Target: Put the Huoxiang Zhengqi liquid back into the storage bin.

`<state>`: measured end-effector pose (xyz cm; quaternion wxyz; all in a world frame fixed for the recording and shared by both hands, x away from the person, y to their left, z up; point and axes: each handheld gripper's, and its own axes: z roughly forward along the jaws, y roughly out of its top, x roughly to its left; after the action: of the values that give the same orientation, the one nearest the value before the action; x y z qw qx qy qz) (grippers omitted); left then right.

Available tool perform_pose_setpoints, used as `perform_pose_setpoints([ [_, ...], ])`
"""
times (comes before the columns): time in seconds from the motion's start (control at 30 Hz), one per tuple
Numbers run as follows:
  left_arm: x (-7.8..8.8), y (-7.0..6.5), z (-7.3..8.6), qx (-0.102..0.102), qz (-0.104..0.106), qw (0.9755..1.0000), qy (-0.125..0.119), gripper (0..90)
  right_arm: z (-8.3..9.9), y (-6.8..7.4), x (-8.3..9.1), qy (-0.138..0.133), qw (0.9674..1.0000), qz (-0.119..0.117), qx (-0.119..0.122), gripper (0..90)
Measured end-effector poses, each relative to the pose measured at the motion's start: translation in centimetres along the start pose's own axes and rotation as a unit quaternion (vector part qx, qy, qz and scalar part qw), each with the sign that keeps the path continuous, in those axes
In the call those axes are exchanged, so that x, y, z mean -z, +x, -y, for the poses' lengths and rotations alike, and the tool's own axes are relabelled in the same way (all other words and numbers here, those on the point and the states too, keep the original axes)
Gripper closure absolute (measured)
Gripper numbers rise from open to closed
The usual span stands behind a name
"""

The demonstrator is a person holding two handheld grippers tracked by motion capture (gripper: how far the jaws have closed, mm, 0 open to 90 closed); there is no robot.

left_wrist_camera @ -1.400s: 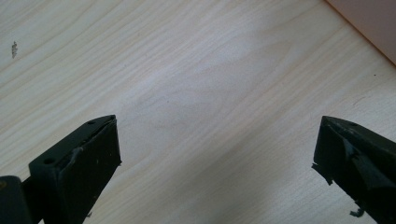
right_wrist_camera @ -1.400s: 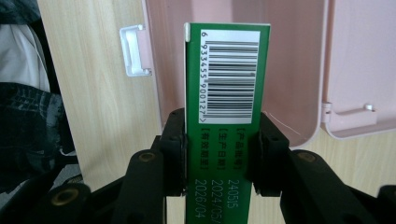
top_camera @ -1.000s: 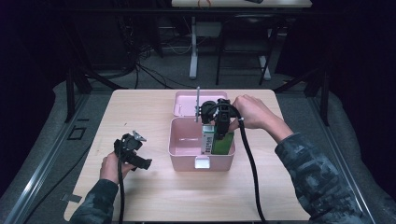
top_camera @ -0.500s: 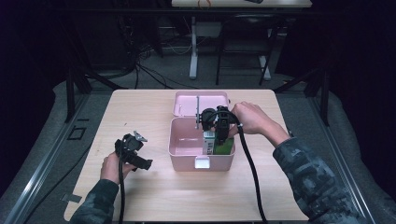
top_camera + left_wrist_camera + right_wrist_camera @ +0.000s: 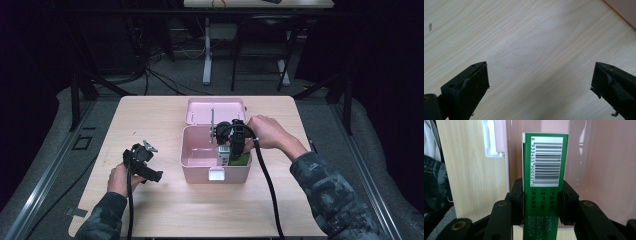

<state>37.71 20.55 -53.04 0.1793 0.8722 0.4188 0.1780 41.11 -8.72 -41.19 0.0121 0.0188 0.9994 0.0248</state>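
Inside the pink box (image 5: 200, 160) on the desk (image 5: 150, 210), the right tongs (image 5: 541, 202) clamp a green carton (image 5: 544, 170) by its narrow sides: probably light, stiff, crushable. Left tongs (image 5: 539, 87) gape empty.

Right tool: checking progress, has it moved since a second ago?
Yes. The right tool, holding the green carton, has sunk lower into the pink box.

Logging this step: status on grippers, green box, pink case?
Right gripper shut on green barcoded carton, inside open pink plastic case. Left gripper open over bare wooden table. Nothing blocking.
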Motion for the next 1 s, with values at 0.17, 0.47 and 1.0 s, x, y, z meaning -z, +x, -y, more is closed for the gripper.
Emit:
perform_pose_setpoints([
  [0.17, 0.0, 0.0, 0.0, -0.001, 0.001, 1.0, 0.002, 1.3, 0.1, -0.1, -0.8, 0.004, 1.0, -0.007, -0.002, 62.6],
  [0.47, 0.0, 0.1, 0.0, 0.0, 0.001, 1.0, 0.003, 1.4, 0.4, -0.3, -1.7, 0.009, 0.9998, -0.015, -0.006, 62.5],
  [1.0, 0.0, 0.1, 0.0, -0.002, 0.002, 1.0, 0.003, 1.9, 0.3, -0.5, -2.0, 0.012, 0.9998, -0.017, 0.001, 62.3],
])
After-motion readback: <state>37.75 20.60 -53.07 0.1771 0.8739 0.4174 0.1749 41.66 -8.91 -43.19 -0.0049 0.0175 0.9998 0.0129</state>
